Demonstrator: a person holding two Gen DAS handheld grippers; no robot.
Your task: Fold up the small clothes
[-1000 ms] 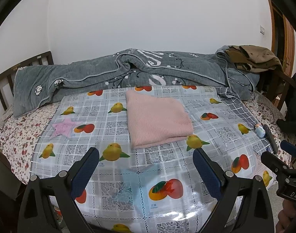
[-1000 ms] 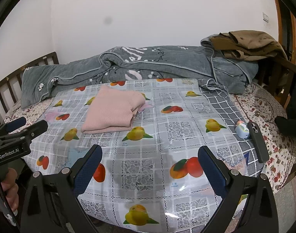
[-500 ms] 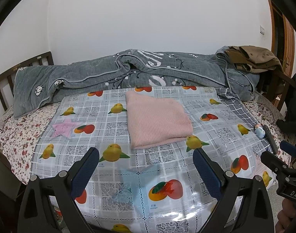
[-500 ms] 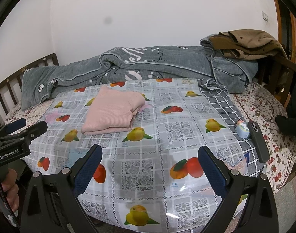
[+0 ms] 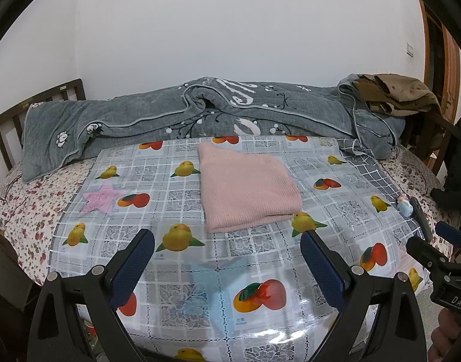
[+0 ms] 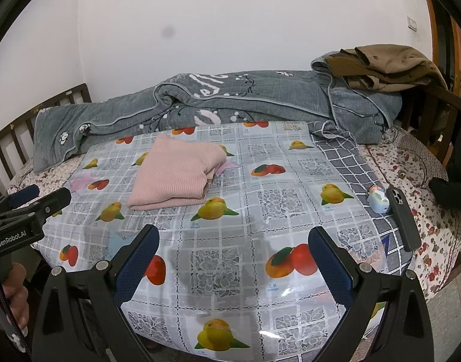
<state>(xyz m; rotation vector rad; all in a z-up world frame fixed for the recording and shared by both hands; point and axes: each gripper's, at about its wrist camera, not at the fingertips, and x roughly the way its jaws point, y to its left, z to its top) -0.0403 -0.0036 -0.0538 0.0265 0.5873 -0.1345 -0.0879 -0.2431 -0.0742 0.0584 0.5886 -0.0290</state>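
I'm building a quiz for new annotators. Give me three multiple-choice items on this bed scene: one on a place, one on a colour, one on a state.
1. Where does the phone lie?
A. by the bed's right edge
B. on the sweater
C. on the quilt

2. What colour is the sweater?
A. grey
B. pink
C. brown

3. How are the two grippers?
A. both open and empty
B. both shut on the sweater
C. only the left one open

Answers:
1 A: it lies beside a small case near that edge.
2 B: the folded knit is pale pink.
3 A: the left gripper and the right gripper show wide-apart fingers with nothing between them.
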